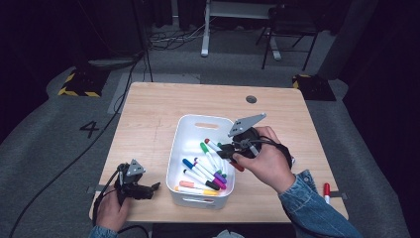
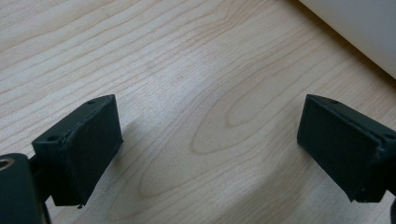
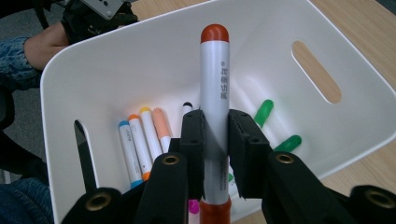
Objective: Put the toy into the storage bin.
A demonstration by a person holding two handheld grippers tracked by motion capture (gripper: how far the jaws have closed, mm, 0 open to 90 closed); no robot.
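Right gripper (image 3: 215, 140) with jaws clamped on 1 red-capped marker (image 3: 215, 93), held over the white bin (image 1: 179, 134) of markers, left gripper (image 2: 210, 140) jaws spread wide, empty, low above the worktop (image 2: 187, 70).

Bin (image 1: 184, 130) at frame centre on table (image 1: 148, 114), markers (image 1: 204, 173) lying inside. Right gripper (image 1: 229, 151) over bin's right rim, clamping marker (image 3: 215, 93). Left gripper (image 1: 148, 189) lower left. Lone marker (image 1: 327, 192) lower right.
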